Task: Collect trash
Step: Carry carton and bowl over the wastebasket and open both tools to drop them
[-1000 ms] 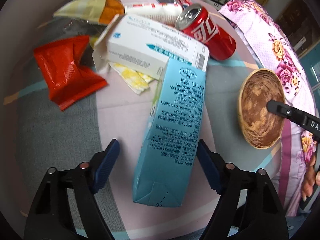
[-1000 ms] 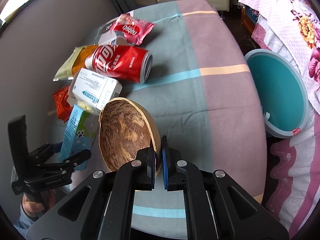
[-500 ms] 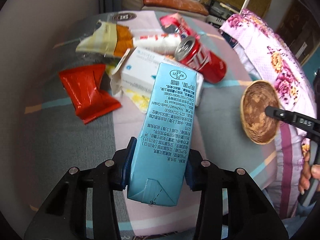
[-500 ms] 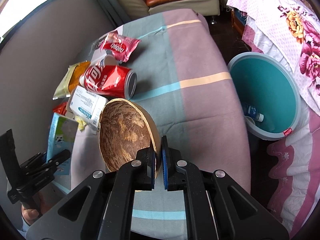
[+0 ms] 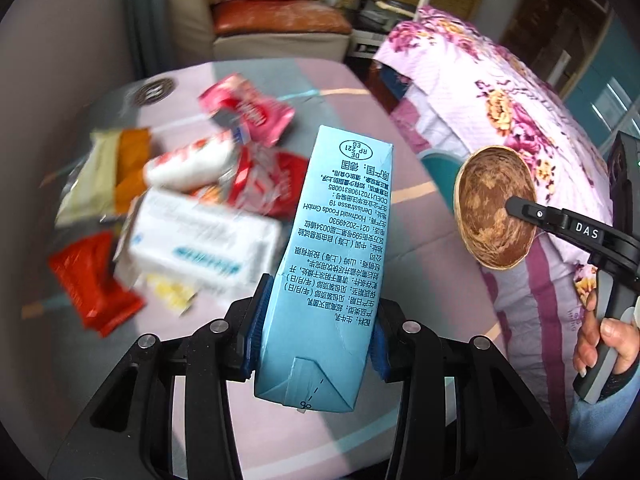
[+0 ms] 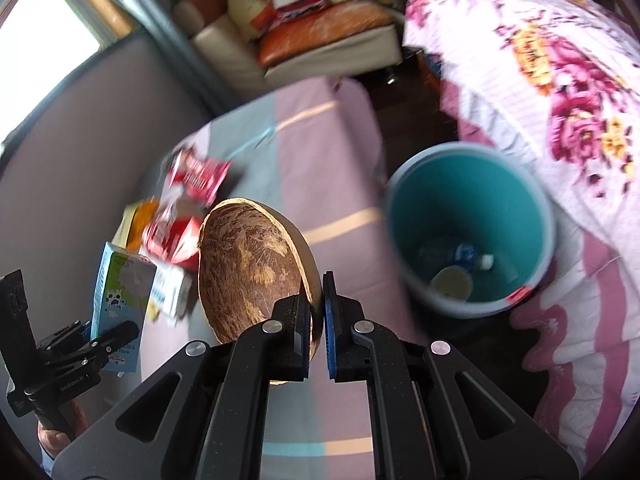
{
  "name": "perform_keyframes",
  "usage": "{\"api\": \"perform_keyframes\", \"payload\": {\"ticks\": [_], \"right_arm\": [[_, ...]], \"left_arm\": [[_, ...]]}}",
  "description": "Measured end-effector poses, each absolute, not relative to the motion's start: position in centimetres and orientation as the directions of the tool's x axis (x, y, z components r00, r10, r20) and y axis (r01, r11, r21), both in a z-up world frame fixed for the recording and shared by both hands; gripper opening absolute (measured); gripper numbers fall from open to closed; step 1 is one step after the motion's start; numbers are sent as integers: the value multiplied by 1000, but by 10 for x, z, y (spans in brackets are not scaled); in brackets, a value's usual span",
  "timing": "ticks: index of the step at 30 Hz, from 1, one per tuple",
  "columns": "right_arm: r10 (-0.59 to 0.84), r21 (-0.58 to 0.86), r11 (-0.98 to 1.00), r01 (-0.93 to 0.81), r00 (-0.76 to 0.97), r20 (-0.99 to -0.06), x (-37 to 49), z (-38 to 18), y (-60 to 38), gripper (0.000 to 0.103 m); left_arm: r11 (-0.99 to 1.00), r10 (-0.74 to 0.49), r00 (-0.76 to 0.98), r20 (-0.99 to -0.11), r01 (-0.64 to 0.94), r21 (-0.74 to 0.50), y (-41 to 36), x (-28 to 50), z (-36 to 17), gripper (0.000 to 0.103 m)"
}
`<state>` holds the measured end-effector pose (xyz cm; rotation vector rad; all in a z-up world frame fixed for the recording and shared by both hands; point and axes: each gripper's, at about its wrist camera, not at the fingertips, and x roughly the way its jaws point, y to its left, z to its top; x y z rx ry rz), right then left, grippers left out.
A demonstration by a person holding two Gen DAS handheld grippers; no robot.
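The left gripper (image 5: 316,336) is clamping the light, crushable blue milk carton (image 5: 334,256) near its base, above the table, while the right gripper (image 6: 318,312) is pinching the stiff coconut shell's (image 6: 248,264) rim, the teal bin (image 6: 472,224) lying at two o'clock.

Left tool (image 5: 316,338) clamping blue carton (image 5: 332,256), right tool (image 5: 516,210) pinching coconut shell (image 5: 494,208), litter (image 5: 192,208) blurred, perhaps wrappers

A cream sofa with an orange leather cushion (image 5: 276,24) stands against the far wall; left of it a bright window (image 6: 48,52), right a floral pink bedspread (image 5: 500,92).
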<state>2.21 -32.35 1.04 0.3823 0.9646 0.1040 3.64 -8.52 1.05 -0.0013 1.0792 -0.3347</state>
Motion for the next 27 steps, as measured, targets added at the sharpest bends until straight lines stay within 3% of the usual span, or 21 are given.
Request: {"api": "perform_keyframes", "payload": {"ticks": [11, 27], "right_arm": [[148, 382, 892, 240, 645, -750, 22, 16, -429, 6], [39, 309, 873, 378, 576, -817, 38, -25, -495, 6]], "left_arm": [[865, -309, 314, -898, 484, -129, -226, 80, -5, 43], [821, -285, 180, -942, 552, -143, -324, 129, -61, 44]]}}
